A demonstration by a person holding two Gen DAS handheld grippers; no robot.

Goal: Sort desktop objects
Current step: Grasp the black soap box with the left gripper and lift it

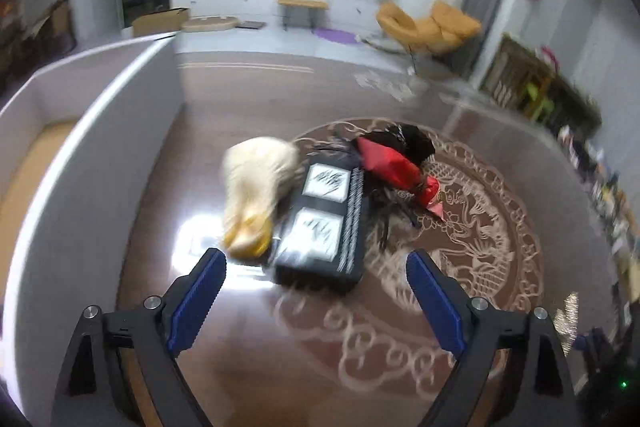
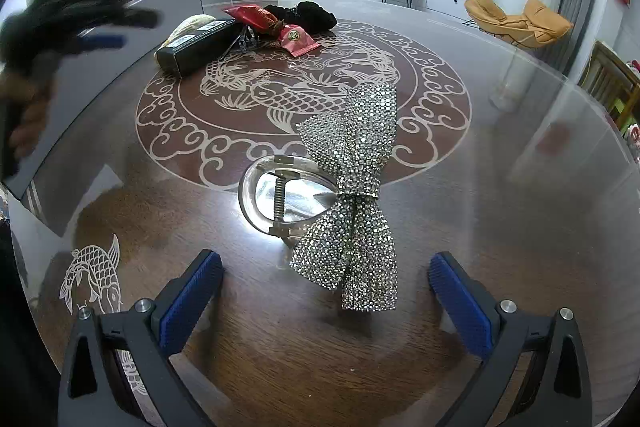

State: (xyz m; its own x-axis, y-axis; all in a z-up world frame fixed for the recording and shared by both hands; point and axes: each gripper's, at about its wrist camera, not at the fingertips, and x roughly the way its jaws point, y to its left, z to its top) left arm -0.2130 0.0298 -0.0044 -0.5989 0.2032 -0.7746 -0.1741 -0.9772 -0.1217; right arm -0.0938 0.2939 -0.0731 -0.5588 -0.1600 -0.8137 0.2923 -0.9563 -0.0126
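Observation:
In the left wrist view a black box with two white labels (image 1: 324, 223) lies on the table, just beyond my left gripper (image 1: 316, 257), which is open and holds nothing. A cream and yellow soft item (image 1: 256, 187) lies against the box's left side. A red packet (image 1: 396, 167) and a black cloth (image 1: 412, 141) lie behind the box. In the right wrist view a rhinestone bow hair clip (image 2: 352, 187) with a clear clasp (image 2: 276, 195) rests on the table. Its near end lies between the fingers of my open right gripper (image 2: 325, 259), and the pads stand apart from it.
A white open-topped bin (image 1: 100, 107) stands along the table's left side. The round wooden table (image 2: 500, 211) has a glass top with a fish pattern. A hand with the blurred left gripper (image 2: 100, 39) hovers at the upper left of the right wrist view. A living room lies behind.

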